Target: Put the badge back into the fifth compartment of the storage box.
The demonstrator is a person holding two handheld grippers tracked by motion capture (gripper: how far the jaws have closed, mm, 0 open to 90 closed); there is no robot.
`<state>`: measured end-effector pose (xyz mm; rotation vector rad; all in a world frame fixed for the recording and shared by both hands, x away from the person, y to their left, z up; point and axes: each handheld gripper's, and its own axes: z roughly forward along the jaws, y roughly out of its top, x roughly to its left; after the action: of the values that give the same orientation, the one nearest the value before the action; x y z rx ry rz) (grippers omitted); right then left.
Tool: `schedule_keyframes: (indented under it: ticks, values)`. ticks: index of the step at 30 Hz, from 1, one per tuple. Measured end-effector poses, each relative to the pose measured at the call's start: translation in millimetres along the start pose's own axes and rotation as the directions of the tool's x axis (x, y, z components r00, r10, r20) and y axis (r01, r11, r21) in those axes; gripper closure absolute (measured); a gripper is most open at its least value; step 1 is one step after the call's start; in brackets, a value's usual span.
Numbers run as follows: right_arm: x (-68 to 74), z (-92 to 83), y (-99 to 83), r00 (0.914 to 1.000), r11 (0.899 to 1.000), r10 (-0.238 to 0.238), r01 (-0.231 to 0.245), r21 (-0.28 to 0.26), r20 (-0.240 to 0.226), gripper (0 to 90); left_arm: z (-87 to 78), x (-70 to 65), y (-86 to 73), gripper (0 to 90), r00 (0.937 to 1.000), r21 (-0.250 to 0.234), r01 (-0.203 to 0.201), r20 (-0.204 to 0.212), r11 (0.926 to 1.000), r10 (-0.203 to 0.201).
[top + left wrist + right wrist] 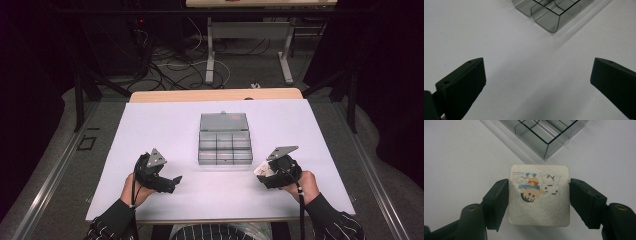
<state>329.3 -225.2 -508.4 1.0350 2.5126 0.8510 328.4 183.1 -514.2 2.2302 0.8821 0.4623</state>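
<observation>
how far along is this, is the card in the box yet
Not yet. Done: the clear compartment box lies open on the table, its visible compartments empty. In hand: the right gripper grips a square cartoon card by its side edges, short of the box. The left gripper is open, empty. Left: placing the card in a compartment.

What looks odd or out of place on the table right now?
Nothing is spilled or broken. The one oddity: the cartoon card held in the right gripper shows its picture upside down in the right gripper view. The compartment box sits open and square on the table.
</observation>
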Motion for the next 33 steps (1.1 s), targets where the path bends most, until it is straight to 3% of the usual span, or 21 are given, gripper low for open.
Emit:
schedule_keyframes:
  ticks: [12, 31, 33]
  values:
    - [-2.8, -2.1, 6.5, 0.9999, 0.999, 0.001, 0.0, -0.035, 0.01, 33.0, -0.6, -0.5, 0.5, 0.1, 1.0, 0.013, 0.002, 0.003, 0.9999, -0.002]
    - [-7.8, 1.4, 21.6, 0.9998, 0.997, 0.0, 0.002, -0.075, 0.021, 33.0, 0.8, -1.6, -0.1, 0.1, 0.9998, -0.009, 0.02, -0.003, 0.9998, -0.02]
    - [-7.8, 1.8, 23.2, 0.9995, 0.996, 0.003, 0.0, -0.089, 0.031, 33.0, -0.4, -0.3, 0.7, 0.1, 0.9999, 0.009, 0.01, 0.007, 0.9999, -0.01]
